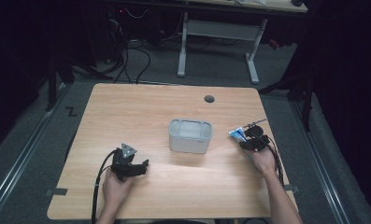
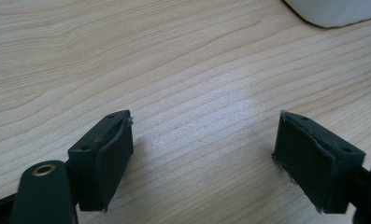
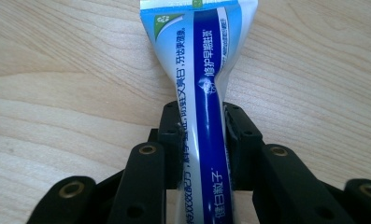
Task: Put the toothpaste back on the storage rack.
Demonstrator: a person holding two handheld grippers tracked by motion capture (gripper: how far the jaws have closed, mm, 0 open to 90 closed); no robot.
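The worktop [image 1: 127, 112] carries a grey tub [image 1: 190, 136] at its middle, likely the tube's destination. At the right edge the right gripper [image 3: 203, 140] has its fingers pinched on the toothpaste tube [image 3: 199, 56] mid-body for a balanced lift, while the left gripper [image 2: 202, 154] rests wide open and empty near the tub, out of the way

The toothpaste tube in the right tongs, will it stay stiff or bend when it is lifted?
The toothpaste tube is probably soft: it looks pinched narrow where the right tongs clamp it. Its free flat end may droop a little. The glossy skin could slip, though being flat it should not roll.
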